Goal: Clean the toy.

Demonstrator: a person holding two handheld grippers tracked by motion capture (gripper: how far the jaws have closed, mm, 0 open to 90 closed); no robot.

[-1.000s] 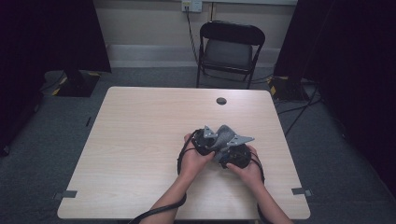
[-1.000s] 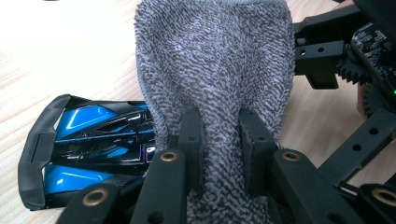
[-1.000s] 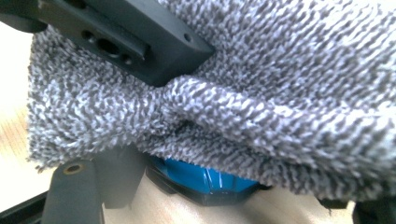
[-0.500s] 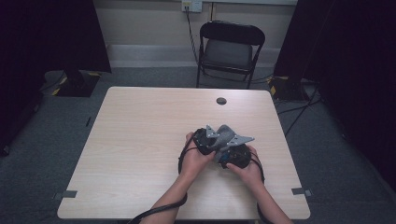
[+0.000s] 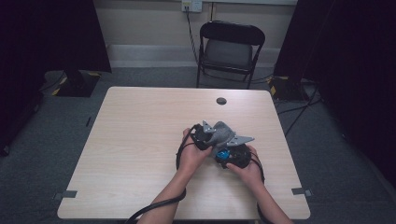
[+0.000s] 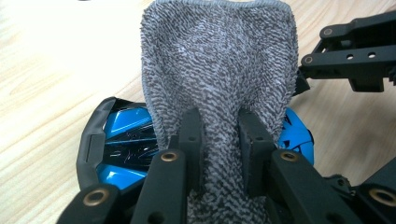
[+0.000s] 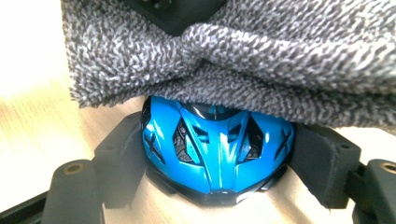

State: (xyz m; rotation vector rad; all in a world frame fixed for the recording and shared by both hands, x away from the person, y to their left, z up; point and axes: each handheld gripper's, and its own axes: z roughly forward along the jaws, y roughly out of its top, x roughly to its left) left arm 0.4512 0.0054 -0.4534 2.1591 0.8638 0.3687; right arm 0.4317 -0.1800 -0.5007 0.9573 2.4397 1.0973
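Two grippers are held close together right of the middle of the pale wooden table (image 5: 140, 140). A grey terry cloth (image 6: 219, 70) is pinched tight by the left gripper (image 6: 219, 144) and draped over a glossy blue and black toy helmet (image 7: 217, 144). The helmet is clasped at both sides by the widely spread right gripper (image 7: 217, 182), low over the tabletop.

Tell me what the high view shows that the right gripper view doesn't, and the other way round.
High view: the whole table, a black folding chair behind it, a small dark round thing near the table's far edge, and both of the person's hands on the claws.

Right gripper view: close up, the right claw closed on the sides of a blue and black helmet-shaped object, with its vents and black rim plain.

Shared: the grey towel lying over that blue object, and the pale wooden tabletop.
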